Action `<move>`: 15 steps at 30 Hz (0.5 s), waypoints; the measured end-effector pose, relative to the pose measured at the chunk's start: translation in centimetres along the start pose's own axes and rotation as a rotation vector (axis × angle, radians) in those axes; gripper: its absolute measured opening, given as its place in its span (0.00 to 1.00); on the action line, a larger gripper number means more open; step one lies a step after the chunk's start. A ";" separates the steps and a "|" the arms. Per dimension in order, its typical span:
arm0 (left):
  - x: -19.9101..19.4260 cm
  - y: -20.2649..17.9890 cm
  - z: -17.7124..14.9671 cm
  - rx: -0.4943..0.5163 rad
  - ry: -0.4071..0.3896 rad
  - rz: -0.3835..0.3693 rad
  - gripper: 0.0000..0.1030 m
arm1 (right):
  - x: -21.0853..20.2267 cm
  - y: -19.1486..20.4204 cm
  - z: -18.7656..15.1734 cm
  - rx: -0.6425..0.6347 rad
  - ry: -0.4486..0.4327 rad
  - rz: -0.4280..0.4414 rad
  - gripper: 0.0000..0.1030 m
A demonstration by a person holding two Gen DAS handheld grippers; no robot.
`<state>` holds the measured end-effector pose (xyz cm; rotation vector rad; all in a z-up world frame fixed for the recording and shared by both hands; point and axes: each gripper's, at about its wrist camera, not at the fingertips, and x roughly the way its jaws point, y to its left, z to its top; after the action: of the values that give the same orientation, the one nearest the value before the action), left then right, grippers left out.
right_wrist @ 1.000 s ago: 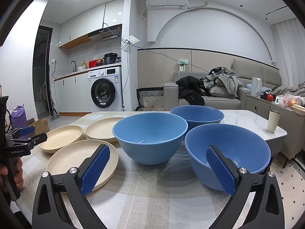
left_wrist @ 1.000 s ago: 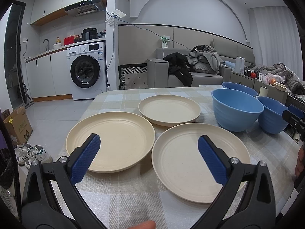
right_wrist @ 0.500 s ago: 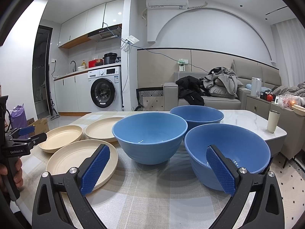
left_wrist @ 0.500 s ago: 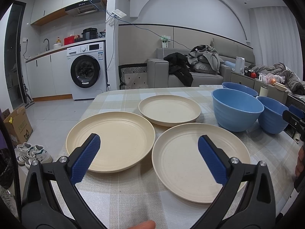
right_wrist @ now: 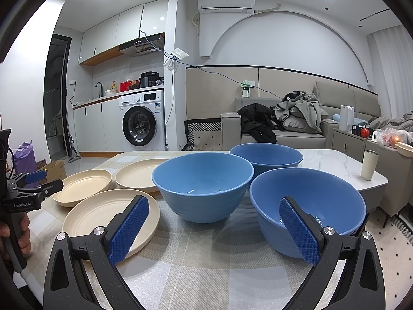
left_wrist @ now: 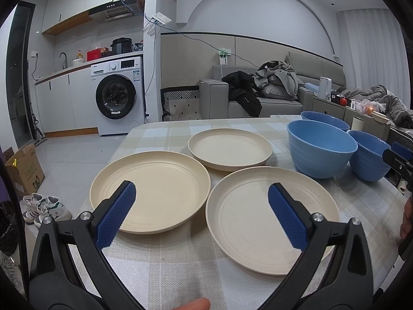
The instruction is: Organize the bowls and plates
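Note:
Three cream plates lie on the checked tablecloth: a left plate, a near right plate and a smaller far plate. To their right stand three blue bowls: a middle bowl, a near right bowl and a far bowl. My left gripper hangs open above the near edges of the two front plates, holding nothing. My right gripper is open too, low over the cloth in front of the middle and near right bowls, its right pad before the near bowl's wall.
The table has a bare marble part at the right with a white cup near its edge. Behind are a sofa with clothes, a washing machine, and shoes and a cardboard box on the floor at left.

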<state>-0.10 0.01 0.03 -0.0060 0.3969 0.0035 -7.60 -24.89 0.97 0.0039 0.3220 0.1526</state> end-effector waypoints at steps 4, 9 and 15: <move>0.0 0.0 0.0 0.000 0.000 0.000 0.99 | 0.0 0.0 0.0 -0.002 0.000 0.000 1.00; 0.0 0.0 0.0 0.000 -0.001 0.000 0.99 | 0.0 0.0 0.0 -0.001 0.000 0.000 1.00; 0.0 0.0 0.0 0.001 0.001 0.001 0.99 | 0.0 0.0 0.0 -0.002 0.001 0.000 1.00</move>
<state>-0.10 0.01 0.03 -0.0052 0.3975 0.0047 -7.60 -24.89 0.98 0.0020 0.3226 0.1527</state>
